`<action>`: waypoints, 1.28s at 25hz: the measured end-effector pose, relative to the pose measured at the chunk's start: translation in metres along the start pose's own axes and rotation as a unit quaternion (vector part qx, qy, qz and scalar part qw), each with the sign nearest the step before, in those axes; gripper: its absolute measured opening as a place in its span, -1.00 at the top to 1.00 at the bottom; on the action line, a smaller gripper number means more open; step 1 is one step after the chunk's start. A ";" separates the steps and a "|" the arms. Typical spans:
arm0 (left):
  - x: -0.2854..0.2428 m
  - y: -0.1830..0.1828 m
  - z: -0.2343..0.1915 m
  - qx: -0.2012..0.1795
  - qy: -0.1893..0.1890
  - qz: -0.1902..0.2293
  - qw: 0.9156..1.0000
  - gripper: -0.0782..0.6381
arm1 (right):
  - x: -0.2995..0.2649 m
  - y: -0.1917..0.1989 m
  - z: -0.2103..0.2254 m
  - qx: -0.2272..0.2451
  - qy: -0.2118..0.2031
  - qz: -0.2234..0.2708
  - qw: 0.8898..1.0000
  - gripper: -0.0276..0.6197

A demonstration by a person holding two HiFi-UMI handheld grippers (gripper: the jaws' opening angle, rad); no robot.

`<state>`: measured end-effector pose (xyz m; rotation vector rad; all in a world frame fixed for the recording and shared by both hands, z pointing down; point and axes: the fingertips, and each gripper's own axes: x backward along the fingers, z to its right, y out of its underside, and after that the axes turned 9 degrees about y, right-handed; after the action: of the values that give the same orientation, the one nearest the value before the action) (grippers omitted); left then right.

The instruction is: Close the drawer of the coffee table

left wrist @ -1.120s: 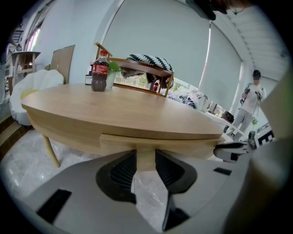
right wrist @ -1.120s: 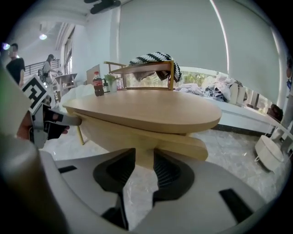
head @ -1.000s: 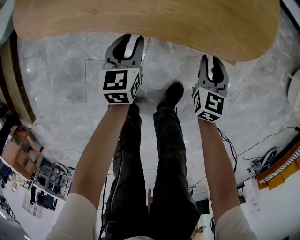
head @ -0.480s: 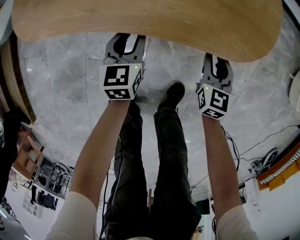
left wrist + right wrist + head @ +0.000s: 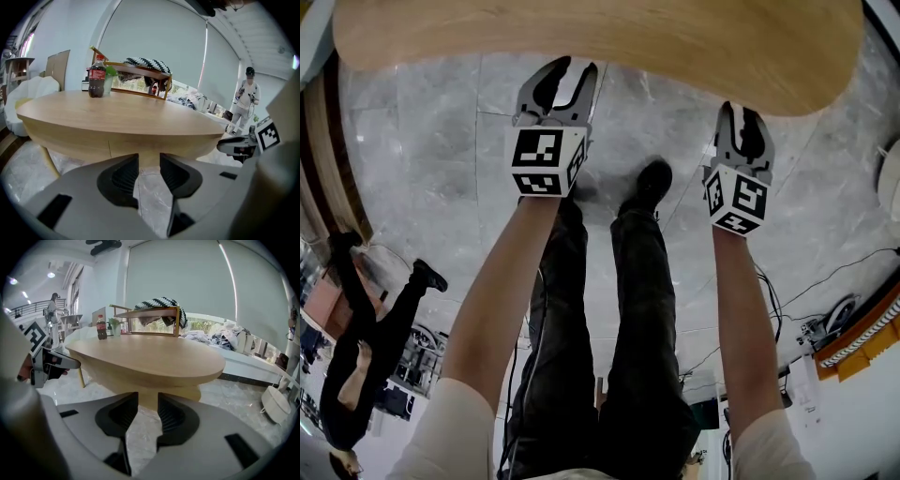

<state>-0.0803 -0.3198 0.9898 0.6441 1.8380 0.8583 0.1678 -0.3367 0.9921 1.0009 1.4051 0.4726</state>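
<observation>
Our left gripper (image 5: 579,67) and right gripper (image 5: 742,112) have just opened wide, empty, and backed off the coffee table (image 5: 675,47); its drawer (image 5: 154,143) looks closed, we judge.

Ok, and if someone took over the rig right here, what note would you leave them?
The left gripper: jaws apart, just been opening, empty, held before the coffee table, not touching it.
The right gripper: the same.
The drawer: none stands out; only a flush seam shows in the apron.
Done: the drawer looks closed.
Remaining: confirm that, then withdraw.
</observation>
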 end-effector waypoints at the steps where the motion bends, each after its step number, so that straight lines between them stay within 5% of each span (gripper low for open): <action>1: 0.006 0.003 0.001 0.001 -0.001 -0.004 1.000 0.36 | 0.006 0.001 0.001 0.002 0.000 -0.005 1.000 0.46; 6: 0.034 -0.003 0.011 -0.002 -0.001 -0.012 1.000 0.37 | 0.039 0.002 0.003 0.015 -0.002 -0.020 1.000 0.48; 13: 0.078 -0.061 0.034 -0.034 0.011 0.002 0.999 0.50 | 0.099 -0.039 0.005 -0.001 0.009 -0.022 1.000 0.63; 32: 0.286 -0.258 0.094 -0.067 0.022 0.039 0.997 0.71 | 0.293 -0.245 0.025 -0.047 0.032 0.027 0.998 0.86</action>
<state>-0.1200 -0.2397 0.6039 0.6190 1.7852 1.0457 0.1723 -0.2427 0.6216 0.9564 1.4017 0.6105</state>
